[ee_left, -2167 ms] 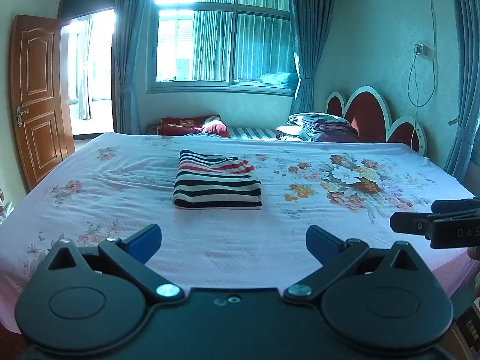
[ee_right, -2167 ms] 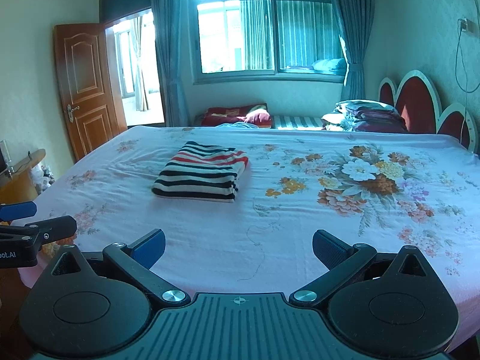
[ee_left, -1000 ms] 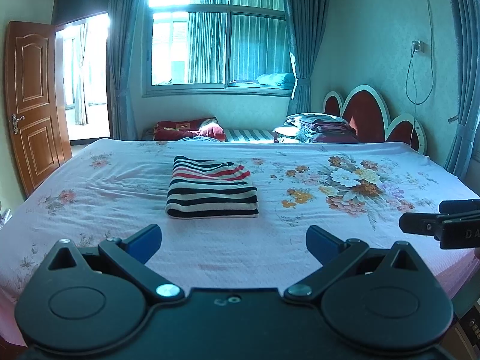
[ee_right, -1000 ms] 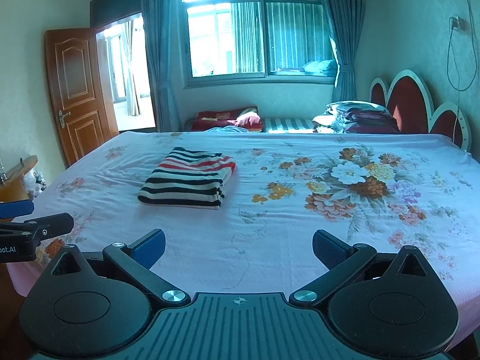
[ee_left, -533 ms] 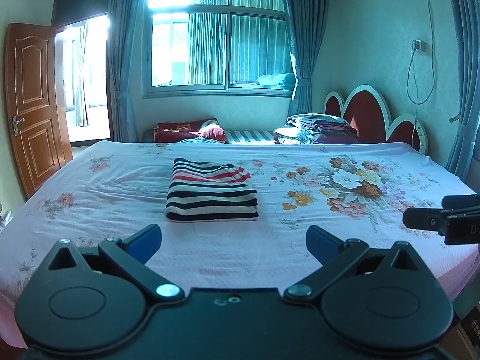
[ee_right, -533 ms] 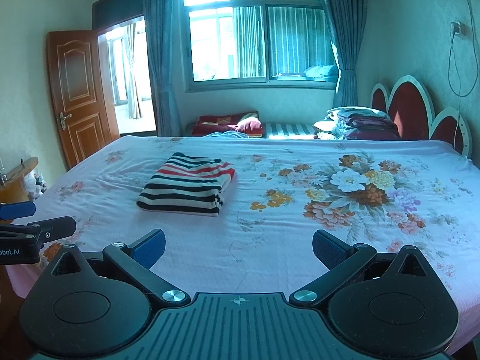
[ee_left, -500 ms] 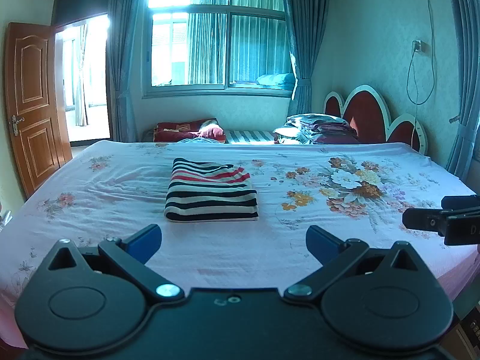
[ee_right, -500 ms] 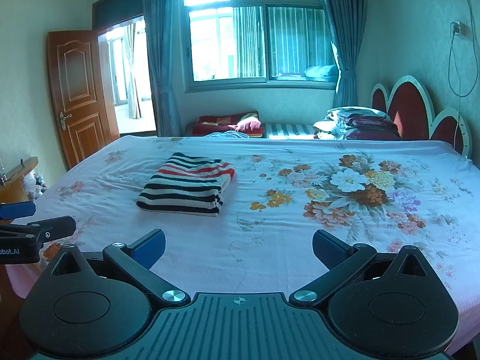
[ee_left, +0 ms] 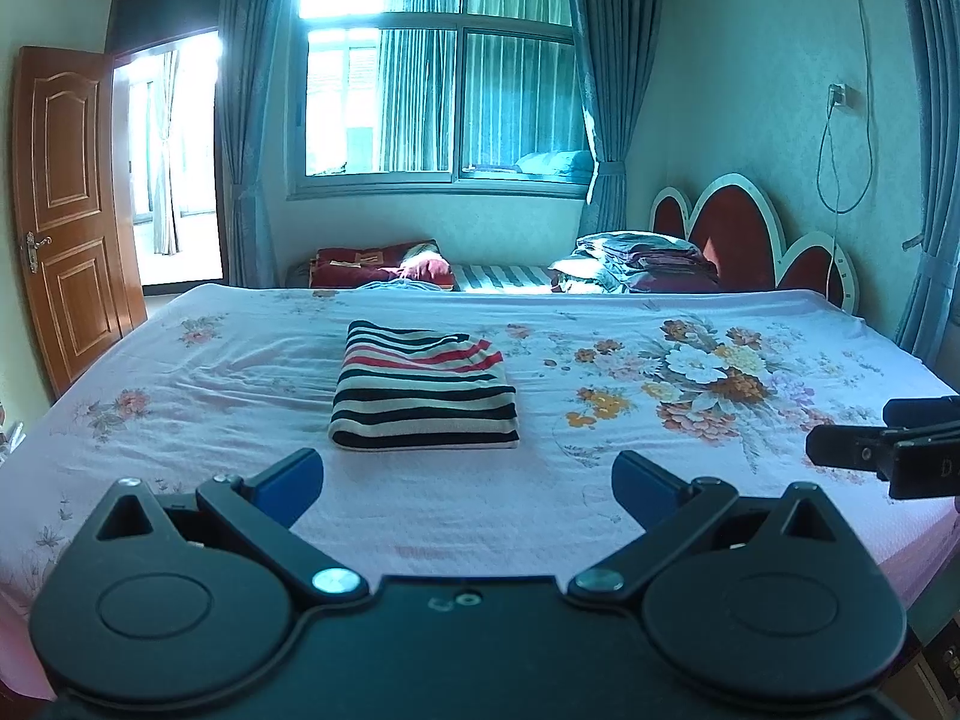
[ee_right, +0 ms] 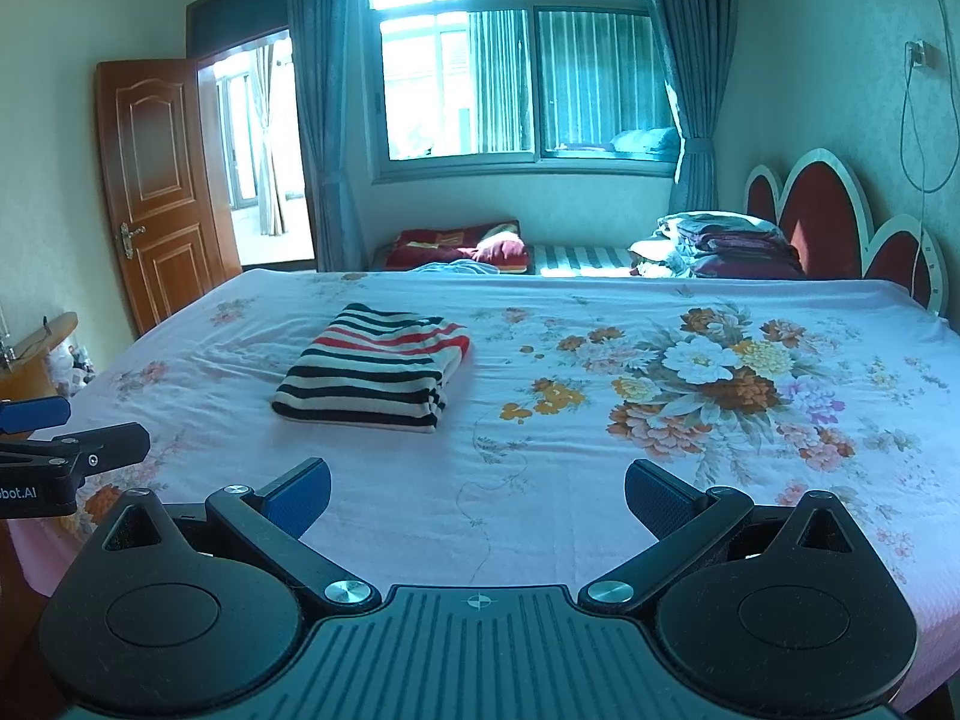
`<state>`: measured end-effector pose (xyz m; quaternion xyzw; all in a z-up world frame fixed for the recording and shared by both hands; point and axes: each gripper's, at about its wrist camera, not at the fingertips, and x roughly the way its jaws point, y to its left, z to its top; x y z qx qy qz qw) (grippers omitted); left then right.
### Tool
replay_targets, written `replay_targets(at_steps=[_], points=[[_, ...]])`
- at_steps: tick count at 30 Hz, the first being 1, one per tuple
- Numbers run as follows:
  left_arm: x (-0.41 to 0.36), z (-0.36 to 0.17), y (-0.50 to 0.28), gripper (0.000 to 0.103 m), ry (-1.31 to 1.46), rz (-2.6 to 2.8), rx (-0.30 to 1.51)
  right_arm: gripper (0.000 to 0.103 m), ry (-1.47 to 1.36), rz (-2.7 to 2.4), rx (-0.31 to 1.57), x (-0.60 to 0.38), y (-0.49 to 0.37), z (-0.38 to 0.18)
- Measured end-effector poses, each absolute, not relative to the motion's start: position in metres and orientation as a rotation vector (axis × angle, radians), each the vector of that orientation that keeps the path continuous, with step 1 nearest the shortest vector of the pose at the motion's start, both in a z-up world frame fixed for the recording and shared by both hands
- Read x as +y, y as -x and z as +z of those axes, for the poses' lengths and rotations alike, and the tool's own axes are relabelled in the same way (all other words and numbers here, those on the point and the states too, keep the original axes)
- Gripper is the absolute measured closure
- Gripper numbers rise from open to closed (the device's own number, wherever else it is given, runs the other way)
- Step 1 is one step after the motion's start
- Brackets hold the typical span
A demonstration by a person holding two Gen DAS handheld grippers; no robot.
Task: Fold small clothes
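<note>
A folded striped garment (ee_left: 423,396), black, white and red, lies flat on the bed's floral pink sheet (ee_left: 600,480); it also shows in the right wrist view (ee_right: 375,369). My left gripper (ee_left: 468,483) is open and empty, held back at the near edge of the bed, well short of the garment. My right gripper (ee_right: 477,495) is open and empty too, also back at the near edge. Each gripper shows at the edge of the other's view: the right gripper (ee_left: 888,450) and the left gripper (ee_right: 60,450).
A pile of folded bedding (ee_left: 642,264) lies by the red headboard (ee_left: 732,234) at the far right. A red blanket (ee_left: 378,264) lies beyond the bed under the window. An open wooden door (ee_left: 66,204) stands at the left. A wooden stand (ee_right: 36,354) is at the left.
Both grippers have risen slightly and drawn back from the bed, both still open. The striped garment has not moved.
</note>
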<state>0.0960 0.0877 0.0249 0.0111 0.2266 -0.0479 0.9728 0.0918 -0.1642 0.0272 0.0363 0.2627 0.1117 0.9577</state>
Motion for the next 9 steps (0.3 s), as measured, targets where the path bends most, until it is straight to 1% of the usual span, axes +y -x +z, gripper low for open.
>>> replay_targets(at_steps=[3, 6, 9], points=[[0.0855, 0.0246, -0.0976, 0.001, -0.027, -0.097, 0.456, 0.000, -0.074, 0.228, 0.533, -0.1648, -0.0926, 0.0271], [0.0843, 0.0242, -0.0984, 0.004, -0.027, -0.106, 0.458, 0.000, -0.072, 0.230, 0.534, -0.1648, -0.0936, 0.0272], [0.0801, 0.0230, -0.0988, 0.004, -0.035, -0.098, 0.462, 0.000, -0.074, 0.234, 0.537, -0.1655, -0.0964, 0.0265]])
